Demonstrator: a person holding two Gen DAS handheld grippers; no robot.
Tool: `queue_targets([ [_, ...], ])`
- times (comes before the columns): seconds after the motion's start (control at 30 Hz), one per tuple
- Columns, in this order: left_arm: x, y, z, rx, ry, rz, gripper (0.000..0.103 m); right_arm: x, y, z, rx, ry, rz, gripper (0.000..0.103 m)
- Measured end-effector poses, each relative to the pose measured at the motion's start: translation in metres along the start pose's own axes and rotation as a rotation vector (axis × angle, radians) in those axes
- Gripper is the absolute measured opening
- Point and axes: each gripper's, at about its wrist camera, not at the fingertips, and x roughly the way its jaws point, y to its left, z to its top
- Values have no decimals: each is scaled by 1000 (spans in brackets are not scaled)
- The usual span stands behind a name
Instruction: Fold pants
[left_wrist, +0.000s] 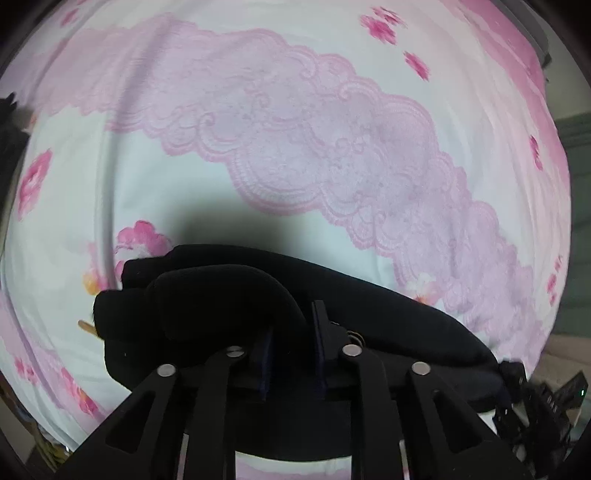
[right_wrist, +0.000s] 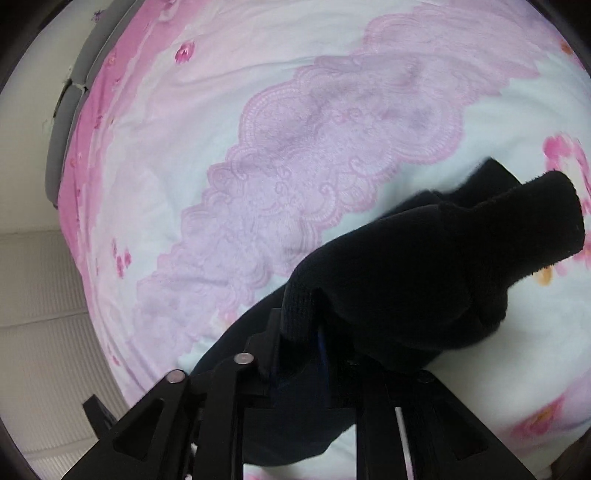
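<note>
The black pants (left_wrist: 388, 314) hang bunched over a bed sheet (left_wrist: 295, 147) with pink flowers and a lilac lace band. My left gripper (left_wrist: 291, 332) is shut on a fold of the pants, with cloth draped over its left finger. In the right wrist view the pants (right_wrist: 424, 258) are heaped up and over my right gripper (right_wrist: 314, 332), which is shut on another fold of them. A thick rolled end of the cloth sticks out to the upper right (right_wrist: 546, 221). The fingertips of both grippers are mostly hidden by cloth.
The sheet (right_wrist: 258, 147) fills most of both views. A grey bed edge (right_wrist: 70, 110) and a pale wall lie at the left in the right wrist view. The other gripper's black frame (left_wrist: 535, 406) shows at the lower right in the left wrist view.
</note>
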Motion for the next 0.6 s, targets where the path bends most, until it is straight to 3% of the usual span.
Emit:
queue_targets([
  [0.03, -4, 0, 0, 20, 6, -23, 31, -1, 4, 2, -31, -10, -16, 36],
  [0.1, -17, -4, 0, 93, -14, -78, 69, -7, 10, 4, -76, -28, -28, 51],
  [0.17, -43, -9, -5, 193, -87, -110, 77, -25, 18, 1, -130, -73, -39, 63],
  [0.27, -74, -26, -12, 404, -181, -101, 78, -56, 24, -10, -212, -140, -52, 64],
  [0.37, -85, -56, -26, 714, -253, -20, 78, -80, 24, -26, -300, -196, -81, 66],
  [0.47, -62, -75, -37, 933, -222, 64, 78, -91, 11, -40, -370, -230, -94, 66],
  [0.6, -18, -84, -39, 1012, -135, 146, 77, -88, -26, -46, -351, -230, -137, 66],
])
